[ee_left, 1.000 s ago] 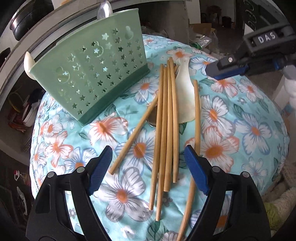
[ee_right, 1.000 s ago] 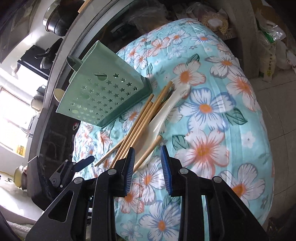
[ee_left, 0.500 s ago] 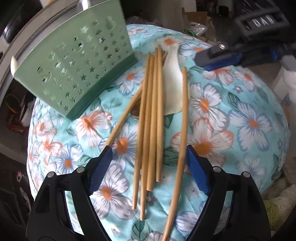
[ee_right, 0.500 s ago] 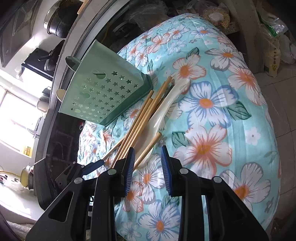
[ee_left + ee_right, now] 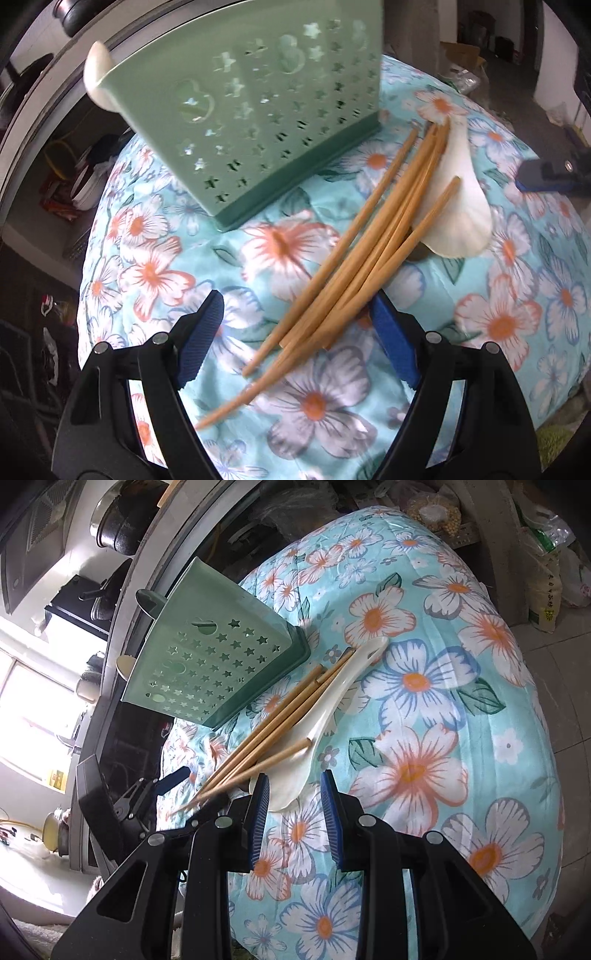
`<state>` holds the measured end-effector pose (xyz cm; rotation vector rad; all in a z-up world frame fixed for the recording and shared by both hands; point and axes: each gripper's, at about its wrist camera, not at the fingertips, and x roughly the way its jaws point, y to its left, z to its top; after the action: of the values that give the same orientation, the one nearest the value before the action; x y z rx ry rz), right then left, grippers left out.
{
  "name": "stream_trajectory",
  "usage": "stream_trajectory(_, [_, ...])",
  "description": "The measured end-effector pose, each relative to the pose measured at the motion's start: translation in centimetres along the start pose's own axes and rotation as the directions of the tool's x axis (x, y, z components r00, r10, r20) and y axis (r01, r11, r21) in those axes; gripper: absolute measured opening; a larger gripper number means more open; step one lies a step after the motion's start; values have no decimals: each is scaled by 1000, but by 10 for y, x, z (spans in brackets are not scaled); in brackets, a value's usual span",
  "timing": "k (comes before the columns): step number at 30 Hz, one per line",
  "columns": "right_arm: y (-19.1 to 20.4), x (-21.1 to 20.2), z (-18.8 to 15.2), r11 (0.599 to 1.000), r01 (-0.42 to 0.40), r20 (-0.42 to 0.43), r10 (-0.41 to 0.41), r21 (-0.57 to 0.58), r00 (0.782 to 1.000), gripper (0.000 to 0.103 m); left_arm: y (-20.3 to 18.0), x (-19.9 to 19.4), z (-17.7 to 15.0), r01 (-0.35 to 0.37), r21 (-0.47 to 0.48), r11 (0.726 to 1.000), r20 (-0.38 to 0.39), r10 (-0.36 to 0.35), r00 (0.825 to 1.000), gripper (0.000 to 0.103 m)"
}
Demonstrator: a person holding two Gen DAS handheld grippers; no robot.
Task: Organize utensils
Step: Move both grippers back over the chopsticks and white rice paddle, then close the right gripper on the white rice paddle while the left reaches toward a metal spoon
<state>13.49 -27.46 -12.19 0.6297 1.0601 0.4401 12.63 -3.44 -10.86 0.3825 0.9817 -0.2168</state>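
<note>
Several wooden chopsticks [image 5: 354, 254] lie in a loose bundle on the floral cloth, their near ends between the pads of my open left gripper [image 5: 295, 336]. A white spoon [image 5: 461, 206] lies under and beside them. A green perforated utensil holder [image 5: 258, 110] stands behind them. In the right wrist view the chopsticks [image 5: 273, 731], the spoon [image 5: 328, 716] and the holder [image 5: 214, 668] show too. My right gripper [image 5: 295, 816] is open and empty, just short of the spoon's bowl. Its tip shows in the left wrist view [image 5: 546, 177].
The table [image 5: 461, 709] is round, covered in turquoise floral cloth, and drops off on all sides. A counter with pots [image 5: 122, 520] runs behind the holder. Bags [image 5: 550, 572] sit on the floor at the right.
My left gripper has moved forward and turned, so the chopsticks now slant between its pads and the holder looms closer. The chopstick bundle has fanned at the near ends. My right gripper crept toward the spoon.
</note>
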Motion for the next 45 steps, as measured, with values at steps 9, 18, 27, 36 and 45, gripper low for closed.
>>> stream_trajectory(9, [3, 5, -1, 1000, 2, -17, -2, 1, 1000, 29, 45, 3, 2, 130, -208, 969, 39, -125, 991, 77])
stream_trajectory(18, [9, 16, -2, 1000, 8, -52, -9, -17, 999, 29, 55, -6, 0, 207, -285, 936, 113, -182, 977, 77])
stream_trajectory(27, [6, 36, 0, 1000, 2, -87, 0, 21, 996, 29, 45, -27, -4, 258, -244, 935, 198, -212, 957, 77])
stream_trajectory(36, [0, 45, 2, 997, -2, -103, 10, 76, 995, 29, 29, -43, -16, 345, -171, 923, 245, -299, 922, 77])
stream_trajectory(45, [-6, 41, -2, 995, -7, -101, 17, 100, 995, 29, 6, -49, -22, 384, -85, 919, 242, -355, 903, 65])
